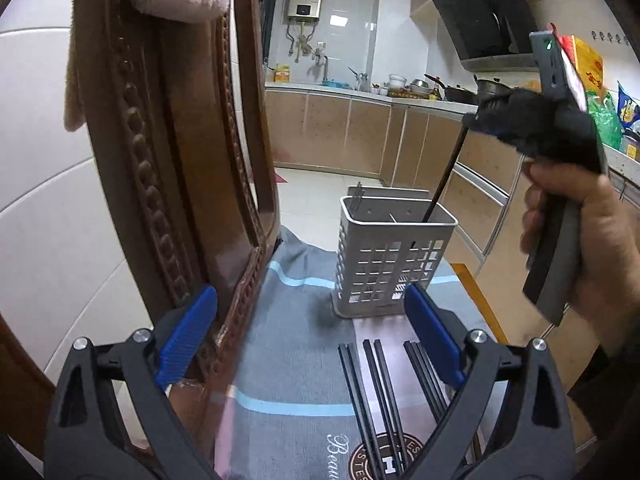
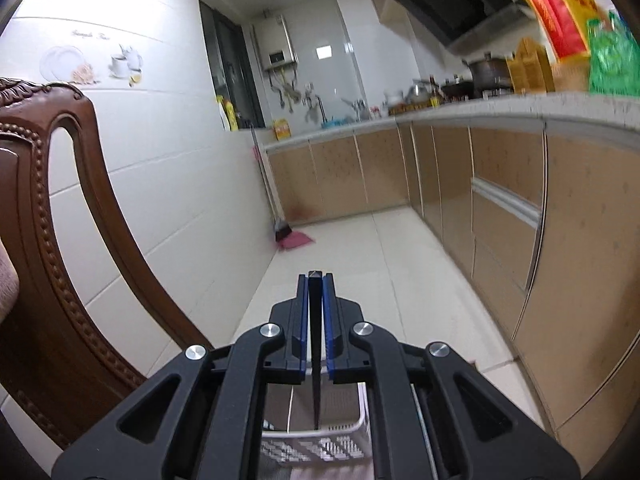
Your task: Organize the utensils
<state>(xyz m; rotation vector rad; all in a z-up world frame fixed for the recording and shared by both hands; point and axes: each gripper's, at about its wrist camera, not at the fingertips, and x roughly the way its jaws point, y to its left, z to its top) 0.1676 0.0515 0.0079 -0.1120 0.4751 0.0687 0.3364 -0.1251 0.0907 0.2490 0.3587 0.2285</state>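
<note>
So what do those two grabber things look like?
Each one is black plastic with cut-out holes in its arms and shiny silver bolts. The left gripper has two bright blue ribbed pads. The right gripper has blue pads too, and in the left view it shows a grey handle and a grey block on top with a small green light.

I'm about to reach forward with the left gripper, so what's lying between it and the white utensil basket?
Black chopsticks lie on the cloth between the left gripper and the basket, seen in the left wrist view.
</note>
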